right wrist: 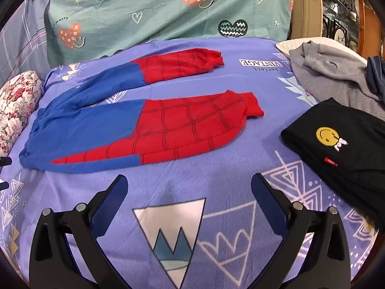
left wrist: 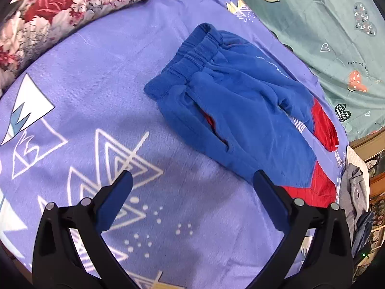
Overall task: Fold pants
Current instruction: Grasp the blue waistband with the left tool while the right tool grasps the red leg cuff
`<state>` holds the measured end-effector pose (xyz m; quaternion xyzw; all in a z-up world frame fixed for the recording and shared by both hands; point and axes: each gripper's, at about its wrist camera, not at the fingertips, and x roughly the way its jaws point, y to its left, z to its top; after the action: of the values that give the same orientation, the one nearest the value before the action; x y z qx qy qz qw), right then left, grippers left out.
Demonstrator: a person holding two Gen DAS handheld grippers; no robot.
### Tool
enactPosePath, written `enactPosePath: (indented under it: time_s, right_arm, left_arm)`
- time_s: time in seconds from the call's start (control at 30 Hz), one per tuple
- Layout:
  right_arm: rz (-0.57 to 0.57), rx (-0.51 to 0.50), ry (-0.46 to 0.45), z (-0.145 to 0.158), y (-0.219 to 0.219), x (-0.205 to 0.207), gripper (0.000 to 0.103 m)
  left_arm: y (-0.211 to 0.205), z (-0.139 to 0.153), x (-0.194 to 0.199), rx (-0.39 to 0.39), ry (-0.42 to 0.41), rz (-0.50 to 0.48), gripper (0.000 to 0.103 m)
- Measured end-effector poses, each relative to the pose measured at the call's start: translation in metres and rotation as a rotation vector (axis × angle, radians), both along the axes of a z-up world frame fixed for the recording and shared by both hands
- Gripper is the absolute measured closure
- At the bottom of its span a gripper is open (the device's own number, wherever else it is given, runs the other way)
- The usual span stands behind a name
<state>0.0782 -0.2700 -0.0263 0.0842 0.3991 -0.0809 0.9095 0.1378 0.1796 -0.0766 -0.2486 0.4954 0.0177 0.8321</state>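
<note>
A: Starting state, looks like. pants lie flat and spread on the purple bedsheet, legs apart in a V, no fold made that I can see.

B: Where's the waist?

A: Waistband sits toward the floral pillow, cuffs point toward the grey garment at the other end. Blue top half, red webbed lower legs. Bit rumpled around the hips.

B: Grippers?

A: left gripper has its jaws spread wide, holding nothing, hovering near the long edge of the near leg; the right-hand tip overlaps the cloth in view, but I can't tell if it touches. right gripper also spread wide and empty, over bare sheet just short of the near red leg.

B: So progress?

A: My call: basically zero done. All left: bring one leg over the other, then fold lengthwise, cuffs to waist.

B: Anything nearby that matters?

A: Folded black garment with a smiley patch lies well apart on the right; probably a finished piece, only guessing. Teal pillow behind, clear of the pants.
</note>
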Motion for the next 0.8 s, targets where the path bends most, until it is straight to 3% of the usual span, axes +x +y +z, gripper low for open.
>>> enactPosePath:
  time_s: [0.2, 0.3, 0.43, 0.53, 0.57, 0.67, 0.8]
  right_arm:
    - [-0.002, 0.012, 0.017, 0.001, -0.006, 0.020, 0.001]
    - [-0.012, 0.028, 0.030, 0.000, -0.012, 0.027, 0.001]
    - [-0.033, 0.021, 0.035, 0.000, -0.021, 0.032, 0.001]
    - [-0.053, 0.010, 0.043, 0.000, -0.033, 0.035, 0.001]
    - [-0.071, -0.002, 0.044, 0.000, -0.040, 0.036, 0.001]
    - [-0.134, -0.042, 0.053, 0.001, -0.062, 0.040, 0.001]
    - [-0.208, -0.071, 0.122, -0.011, -0.092, 0.056, 0.001]
  left_arm:
    - [0.002, -0.008, 0.039, -0.016, 0.031, -0.010, 0.003]
    - [0.010, -0.018, 0.058, -0.052, 0.064, 0.008, 0.012]
    - [0.014, -0.030, 0.078, -0.092, 0.106, 0.014, 0.038]
    - [0.012, -0.030, 0.087, -0.125, 0.112, 0.018, 0.079]
    - [0.012, -0.031, 0.088, -0.151, 0.114, 0.014, 0.086]
    - [0.004, -0.027, 0.091, -0.138, 0.071, -0.009, 0.098]
    - [-0.019, -0.022, 0.092, -0.001, 0.004, -0.076, 0.099]
